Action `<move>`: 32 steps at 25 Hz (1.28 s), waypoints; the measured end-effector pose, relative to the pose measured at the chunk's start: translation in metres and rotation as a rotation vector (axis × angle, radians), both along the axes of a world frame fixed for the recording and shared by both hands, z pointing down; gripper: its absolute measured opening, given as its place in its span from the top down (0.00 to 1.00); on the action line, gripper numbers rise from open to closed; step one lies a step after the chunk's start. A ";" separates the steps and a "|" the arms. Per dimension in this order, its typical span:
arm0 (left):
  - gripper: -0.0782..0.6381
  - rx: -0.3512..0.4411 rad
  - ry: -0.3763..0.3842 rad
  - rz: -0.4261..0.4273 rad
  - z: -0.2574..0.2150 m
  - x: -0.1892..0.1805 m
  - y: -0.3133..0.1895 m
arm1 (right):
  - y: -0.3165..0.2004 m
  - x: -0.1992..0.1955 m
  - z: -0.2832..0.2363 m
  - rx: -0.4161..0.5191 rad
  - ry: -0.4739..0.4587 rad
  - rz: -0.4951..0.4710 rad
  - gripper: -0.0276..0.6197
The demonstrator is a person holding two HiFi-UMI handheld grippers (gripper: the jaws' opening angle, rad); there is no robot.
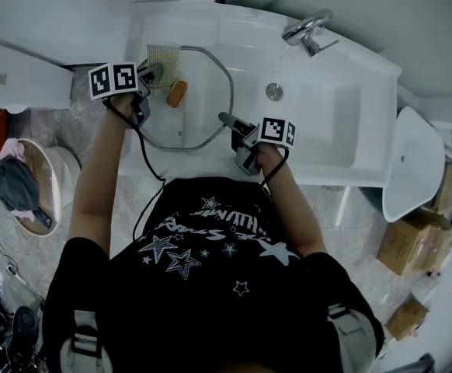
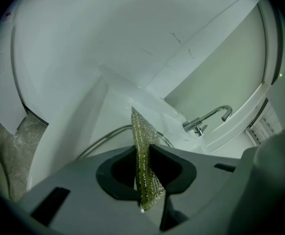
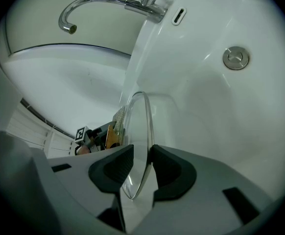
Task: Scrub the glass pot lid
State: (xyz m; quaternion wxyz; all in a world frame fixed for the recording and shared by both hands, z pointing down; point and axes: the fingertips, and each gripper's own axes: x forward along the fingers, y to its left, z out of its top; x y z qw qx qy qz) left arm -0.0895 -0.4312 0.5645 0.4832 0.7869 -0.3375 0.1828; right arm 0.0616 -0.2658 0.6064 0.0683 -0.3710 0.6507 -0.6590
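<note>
The glass pot lid (image 1: 199,92) has a metal rim and an orange-brown knob (image 1: 177,93). It is held over the left end of the white sink (image 1: 342,123). My right gripper (image 1: 227,120) is shut on the lid's near right rim. In the right gripper view the glass edge (image 3: 141,131) stands upright between the two pads of the right gripper (image 3: 141,163). My left gripper (image 1: 154,72) is shut on a yellow-green mesh scrub pad (image 1: 164,55) at the lid's far left edge. In the left gripper view the scrub pad (image 2: 143,151) stands pinched in the left gripper (image 2: 143,168), with the lid's rim (image 2: 103,138) beyond.
A chrome faucet (image 1: 307,29) stands at the sink's far right corner and a drain plug (image 1: 273,91) sits in the basin. A white box (image 1: 16,76) lies to the left, a round bin (image 1: 36,181) below it. A white basin (image 1: 412,169) and cardboard boxes (image 1: 408,243) are on the right.
</note>
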 end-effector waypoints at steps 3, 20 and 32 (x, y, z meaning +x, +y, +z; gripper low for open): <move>0.79 -0.003 0.004 0.002 0.000 0.001 -0.001 | 0.000 0.000 0.000 0.000 0.000 -0.001 0.77; 0.79 0.131 0.121 0.168 -0.069 0.056 0.004 | 0.002 0.001 0.001 -0.009 0.010 0.005 0.77; 0.79 0.119 -0.128 0.199 -0.048 0.055 -0.006 | 0.004 0.002 0.002 -0.015 0.007 0.000 0.77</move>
